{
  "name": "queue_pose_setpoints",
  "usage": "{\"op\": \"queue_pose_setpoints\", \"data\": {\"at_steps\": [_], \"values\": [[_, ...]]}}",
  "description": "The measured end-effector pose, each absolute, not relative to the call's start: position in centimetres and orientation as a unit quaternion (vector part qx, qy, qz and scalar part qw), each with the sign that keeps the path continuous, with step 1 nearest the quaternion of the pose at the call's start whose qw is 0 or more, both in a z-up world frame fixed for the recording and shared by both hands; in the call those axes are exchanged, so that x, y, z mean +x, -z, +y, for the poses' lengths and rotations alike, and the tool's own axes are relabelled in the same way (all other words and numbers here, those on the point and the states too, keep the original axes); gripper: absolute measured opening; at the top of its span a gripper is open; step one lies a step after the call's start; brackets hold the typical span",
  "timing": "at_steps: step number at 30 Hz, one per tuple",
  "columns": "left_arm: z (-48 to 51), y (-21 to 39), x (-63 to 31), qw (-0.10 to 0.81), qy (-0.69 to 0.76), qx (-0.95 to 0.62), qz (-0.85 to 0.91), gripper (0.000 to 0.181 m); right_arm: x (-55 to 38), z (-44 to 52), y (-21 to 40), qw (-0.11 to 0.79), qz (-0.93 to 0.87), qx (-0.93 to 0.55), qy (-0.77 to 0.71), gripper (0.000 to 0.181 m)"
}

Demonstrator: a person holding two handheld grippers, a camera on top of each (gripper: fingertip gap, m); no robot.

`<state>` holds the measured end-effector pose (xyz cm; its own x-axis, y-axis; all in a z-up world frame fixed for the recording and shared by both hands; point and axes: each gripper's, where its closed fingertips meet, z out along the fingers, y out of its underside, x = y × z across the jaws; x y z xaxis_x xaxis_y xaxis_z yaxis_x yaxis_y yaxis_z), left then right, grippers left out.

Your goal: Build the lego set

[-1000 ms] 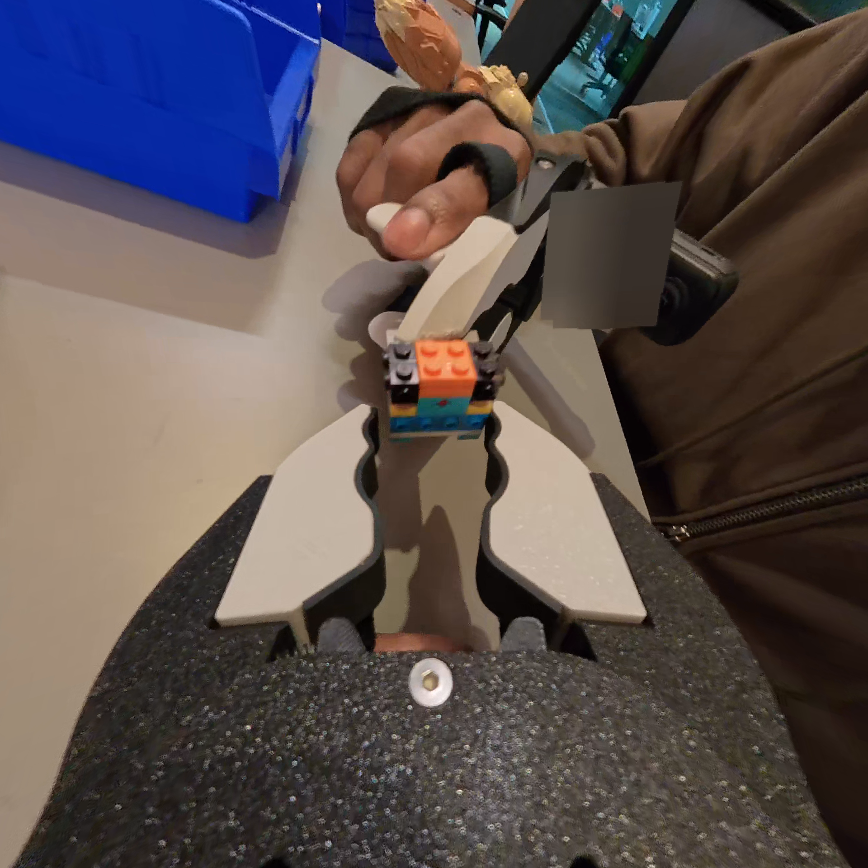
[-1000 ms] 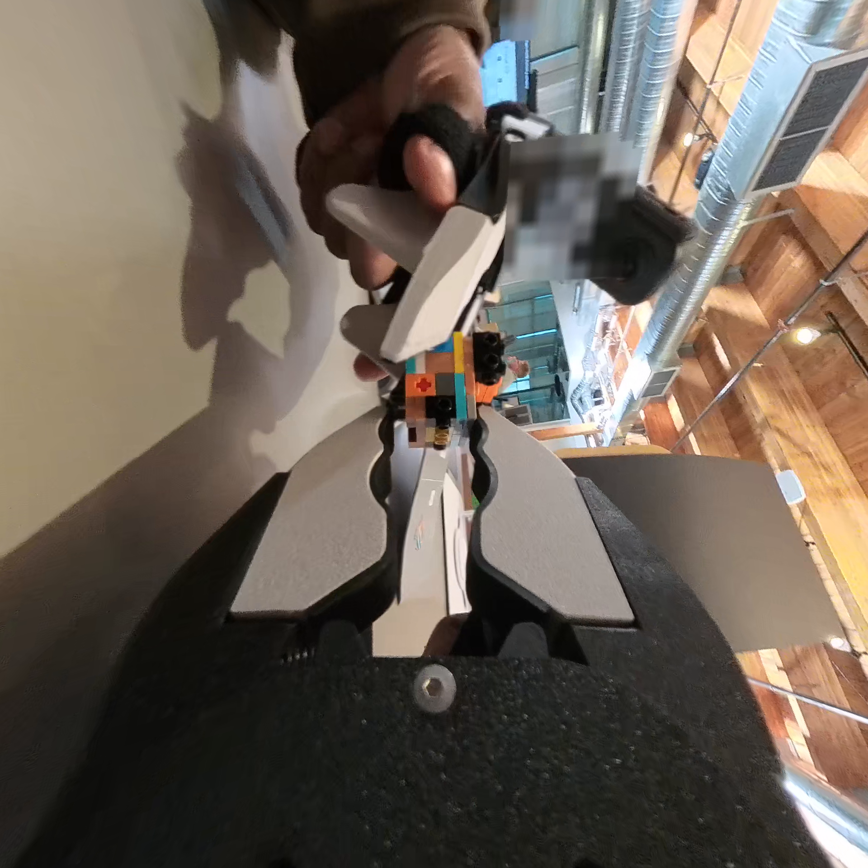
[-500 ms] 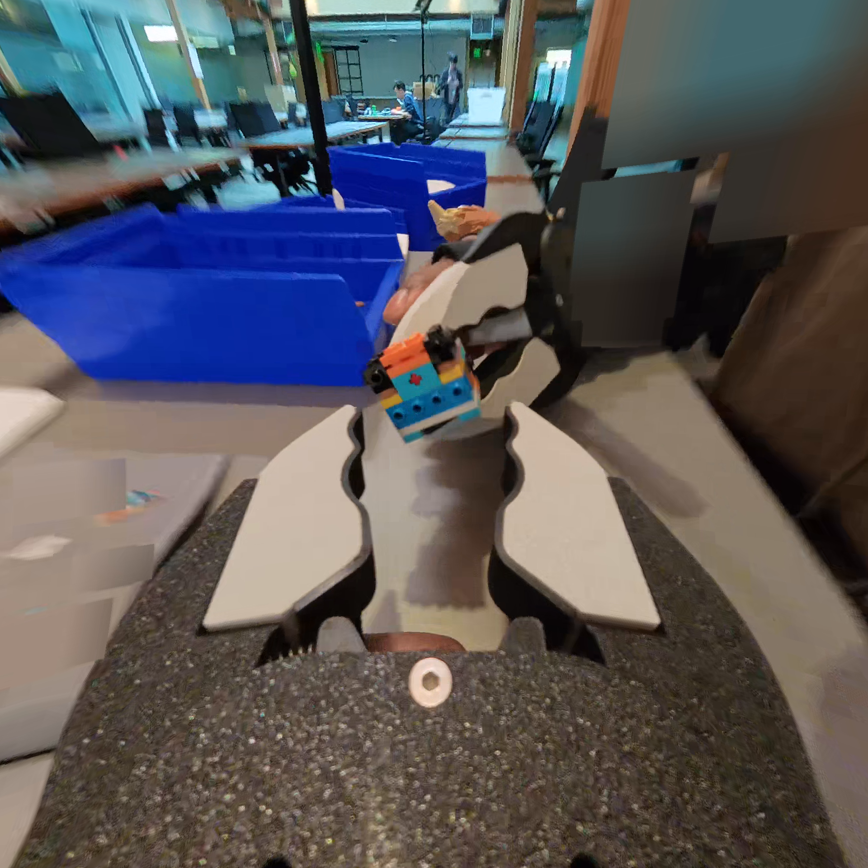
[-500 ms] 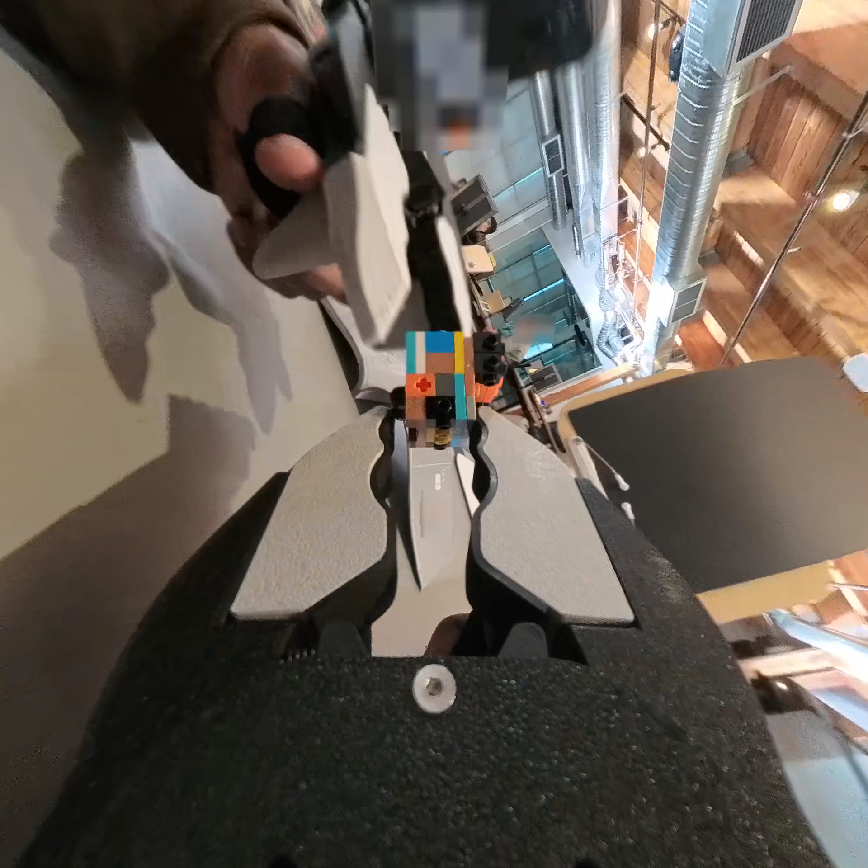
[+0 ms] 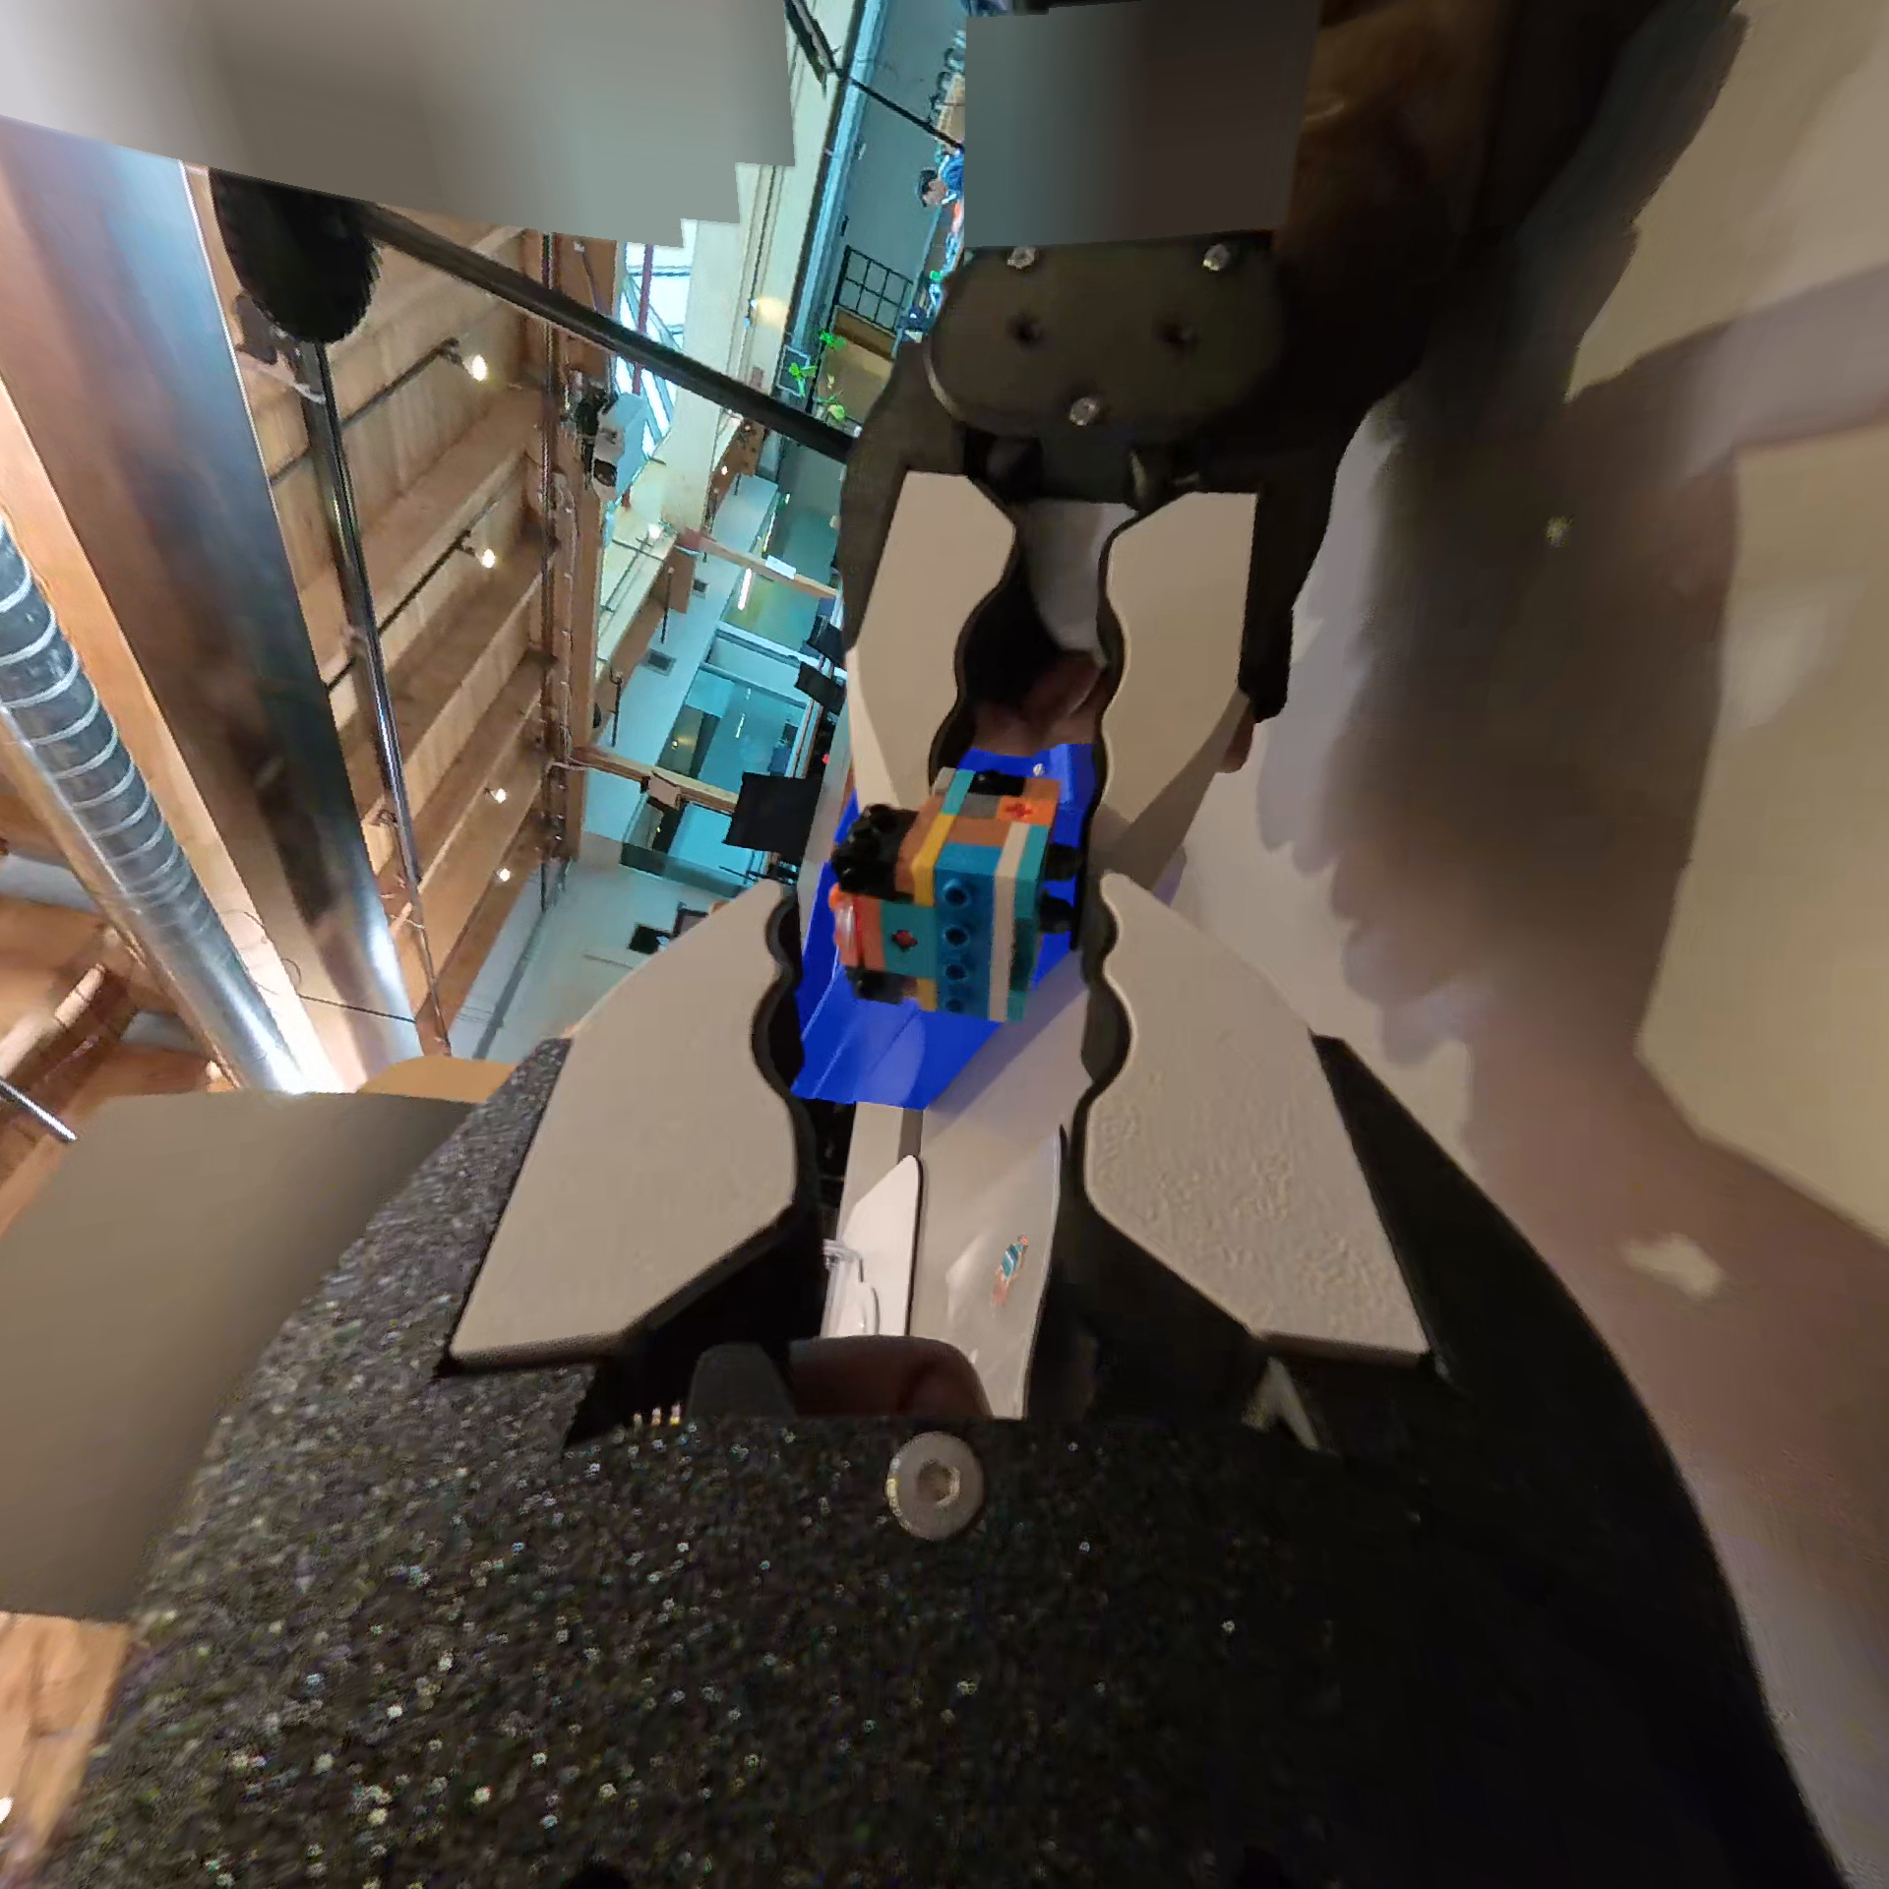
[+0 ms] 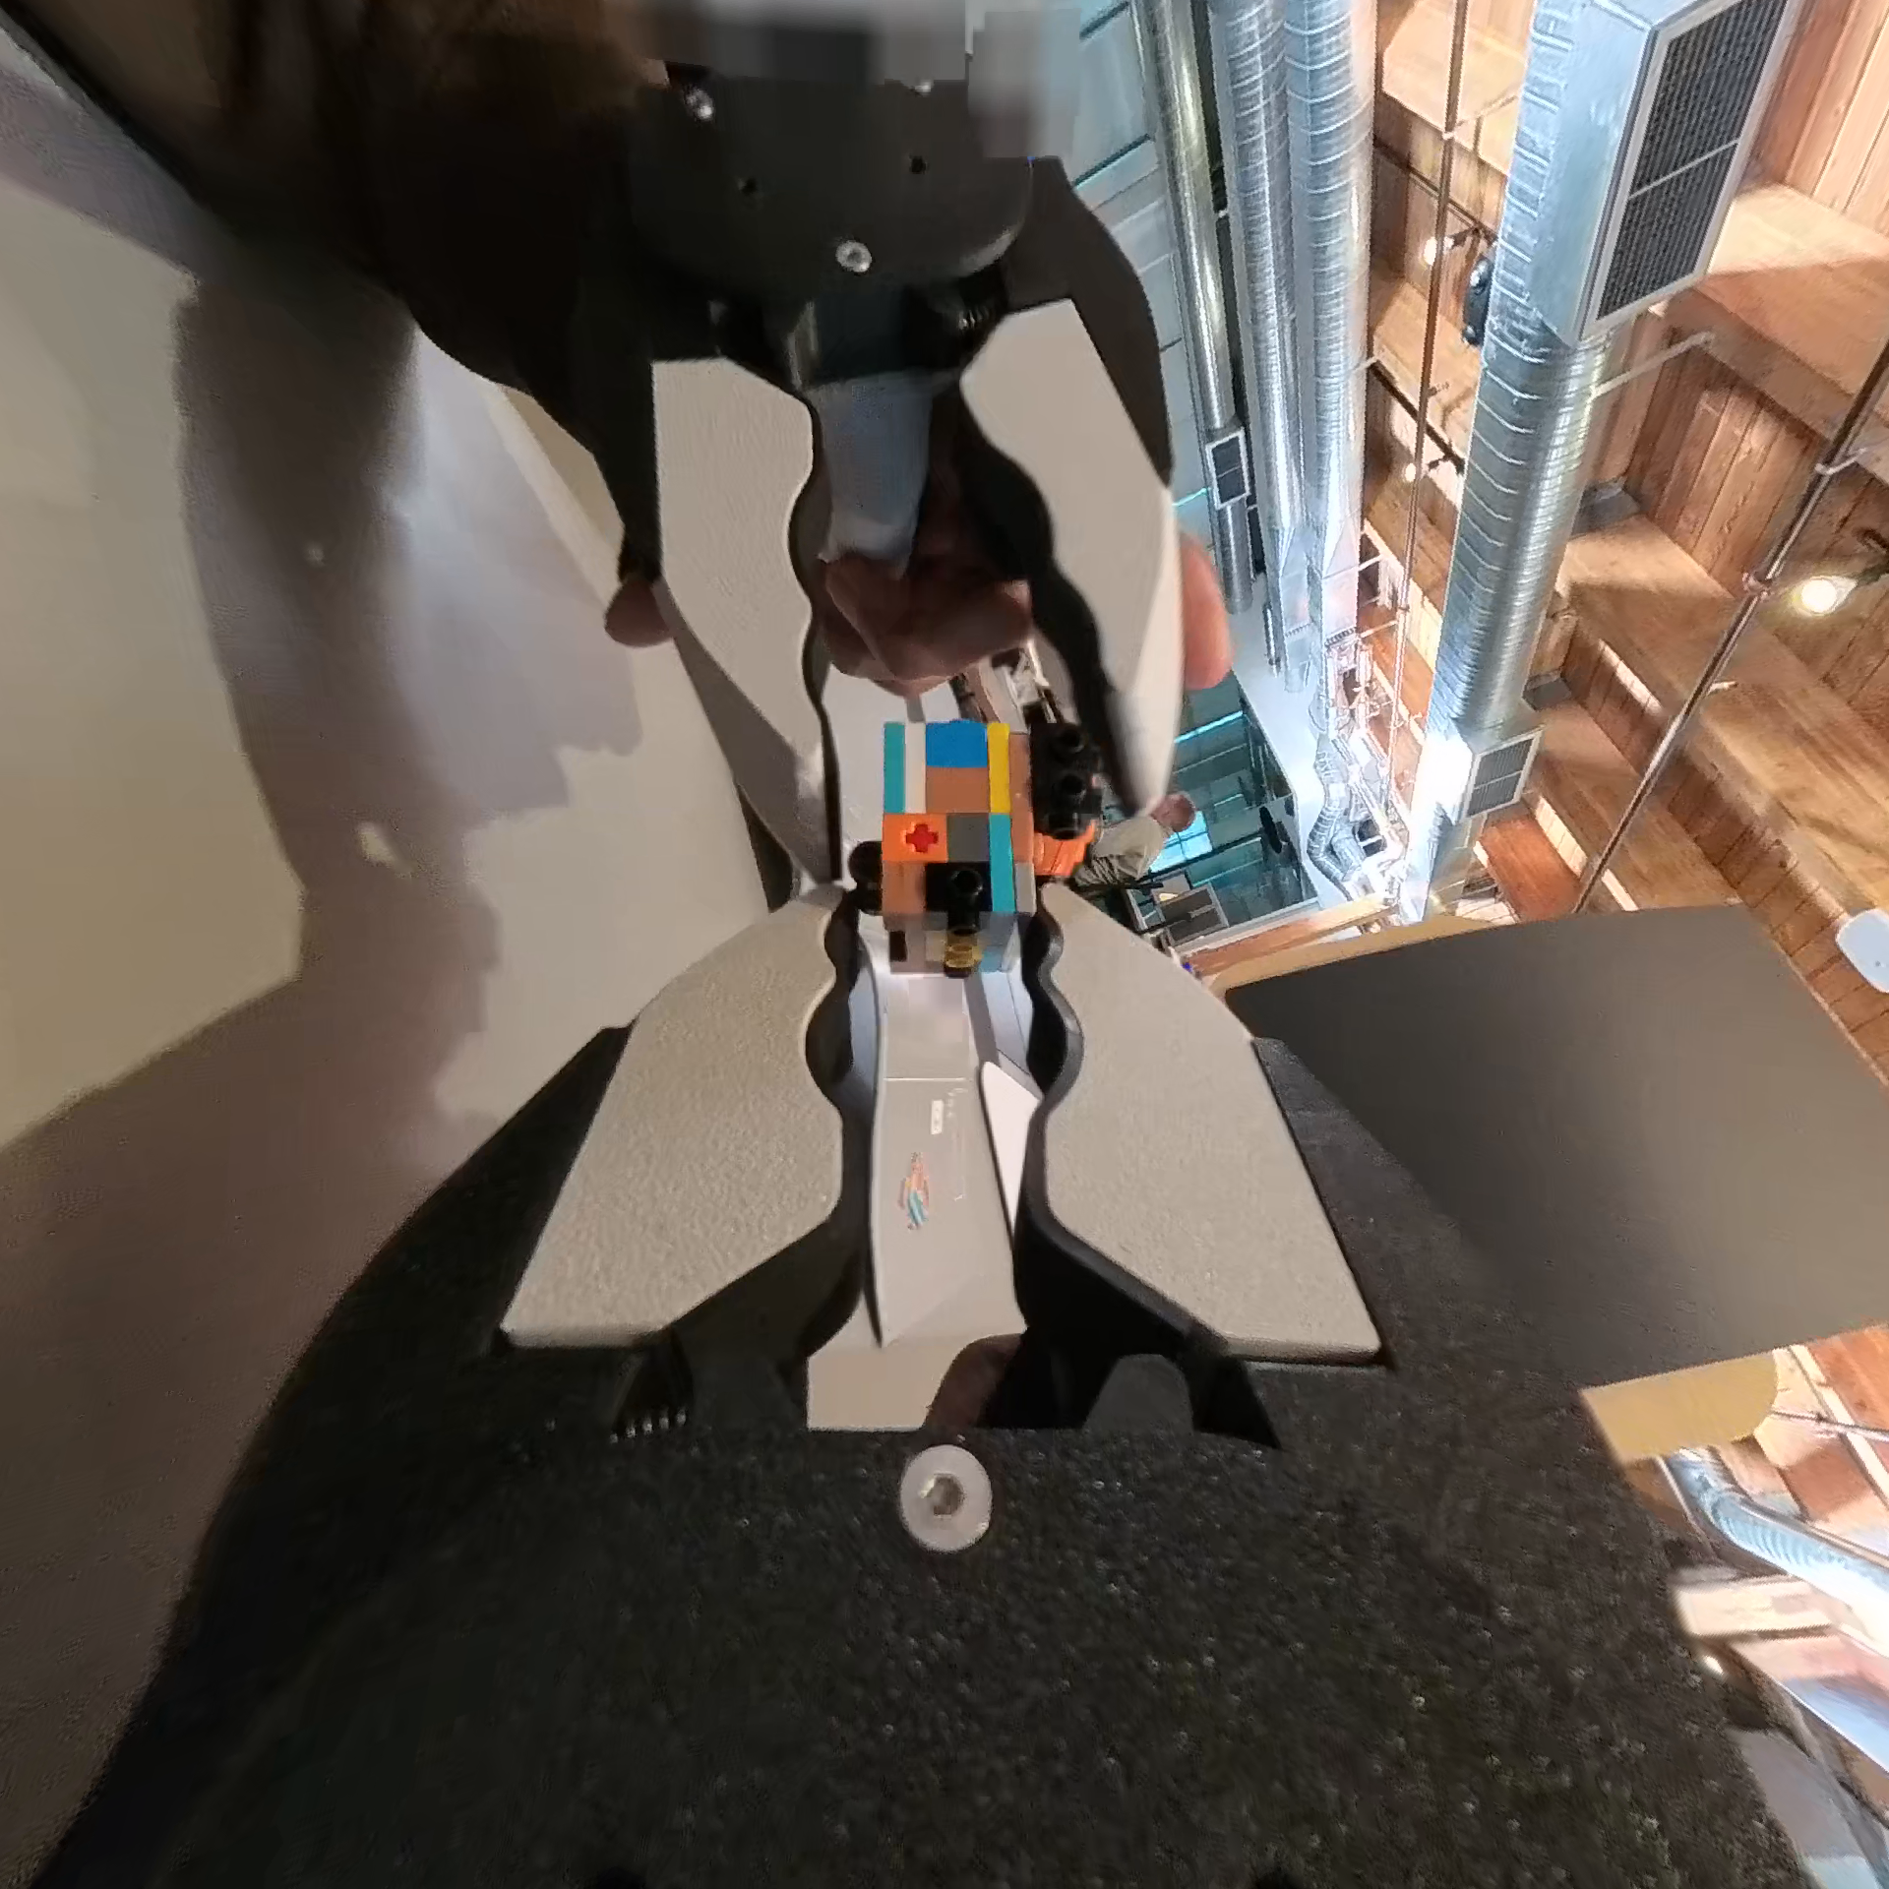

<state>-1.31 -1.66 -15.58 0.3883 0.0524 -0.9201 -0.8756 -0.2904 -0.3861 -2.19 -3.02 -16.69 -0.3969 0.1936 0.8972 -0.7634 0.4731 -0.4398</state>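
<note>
A small lego model (image 5: 951, 900) of orange, teal, blue, yellow and black bricks hangs in the air; it also shows in the right wrist view (image 6: 951, 818). My right gripper (image 6: 946, 910) is shut on its lower end, and it enters the left wrist view (image 5: 1022, 818) from above. My left gripper (image 5: 940, 910) is open, with one fingertip on each side of the model and a gap showing on its left side. In the right wrist view it (image 6: 971, 833) comes in from above, facing my right gripper.
Both views are rolled sideways. The white table (image 5: 1738, 613) runs along one side, with a blue bin (image 5: 869, 1053) behind the model. A white sheet with a small colour picture (image 6: 930, 1155) lies under the grippers. A dark flat panel (image 6: 1533, 1124) stands at the right. The grippers are tip to tip, or close to it.
My left gripper let go of the model, opened and swung away, then rolled and came back with its open fingers around the model. My right gripper kept its hold throughout.
</note>
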Motion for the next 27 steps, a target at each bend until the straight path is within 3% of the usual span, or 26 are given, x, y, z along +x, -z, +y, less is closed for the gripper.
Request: {"op": "queue_pose_setpoints", "data": {"at_steps": [1,5,21,27], "values": [[-1.58,15.63,-1.24,0.504,-0.463,-0.657,0.316,0.044,-2.21,-2.99,16.63,0.512,-0.690,0.207,-0.468,0.030],[-1.57,15.49,-1.42,0.498,-0.476,-0.653,0.315,0.038,-2.12,-2.96,16.70,0.509,-0.691,0.207,-0.470,0.030],[-1.67,15.78,-1.11,0.495,-0.466,-0.660,0.319,0.036,-1.97,-3.10,16.90,0.520,-0.687,0.221,-0.456,0.030],[-1.67,15.44,-1.88,0.534,-0.452,-0.664,0.265,0.044,-2.65,-2.61,16.15,0.519,-0.686,0.188,-0.474,0.030]]}}
